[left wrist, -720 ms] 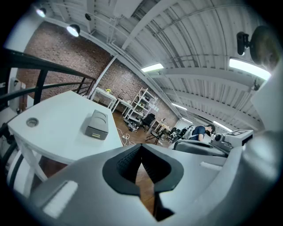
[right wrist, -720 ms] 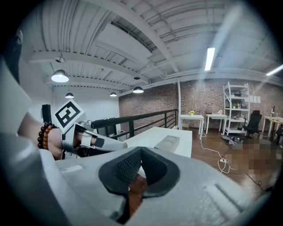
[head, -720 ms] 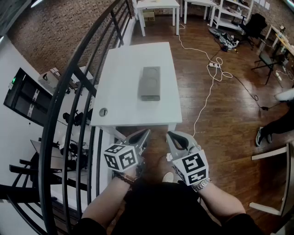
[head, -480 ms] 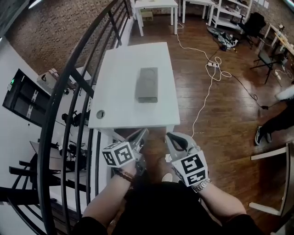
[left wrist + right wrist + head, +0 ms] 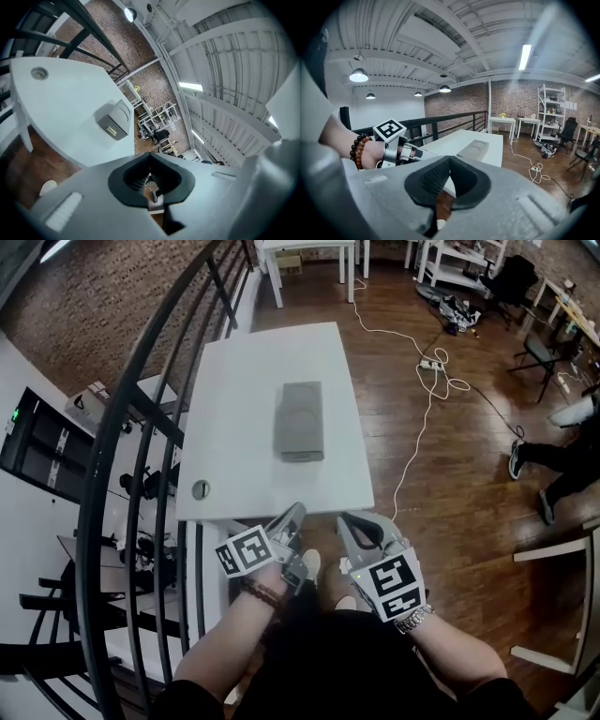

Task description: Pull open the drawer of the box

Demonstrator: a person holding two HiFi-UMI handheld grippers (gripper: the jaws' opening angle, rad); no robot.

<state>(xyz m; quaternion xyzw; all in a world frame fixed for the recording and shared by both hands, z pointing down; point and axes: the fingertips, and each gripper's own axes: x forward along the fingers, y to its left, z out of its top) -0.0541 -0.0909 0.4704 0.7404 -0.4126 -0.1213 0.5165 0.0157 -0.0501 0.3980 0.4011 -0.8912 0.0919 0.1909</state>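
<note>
Box (image 5: 300,421) on table (image 5: 234,456), well inside its edges; left gripper (image 5: 296,511), right gripper (image 5: 344,518) jaws together.

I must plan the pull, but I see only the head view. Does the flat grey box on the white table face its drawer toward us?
Observer: Yes; in the left gripper view the flat grey box turns a darker front with a pale rectangular handle toward us.
Operator: Left claw?
Observer: The left claw is shut, nothing between its jaws.
Operator: Right claw?
Observer: The right claw is shut and empty too.
</note>
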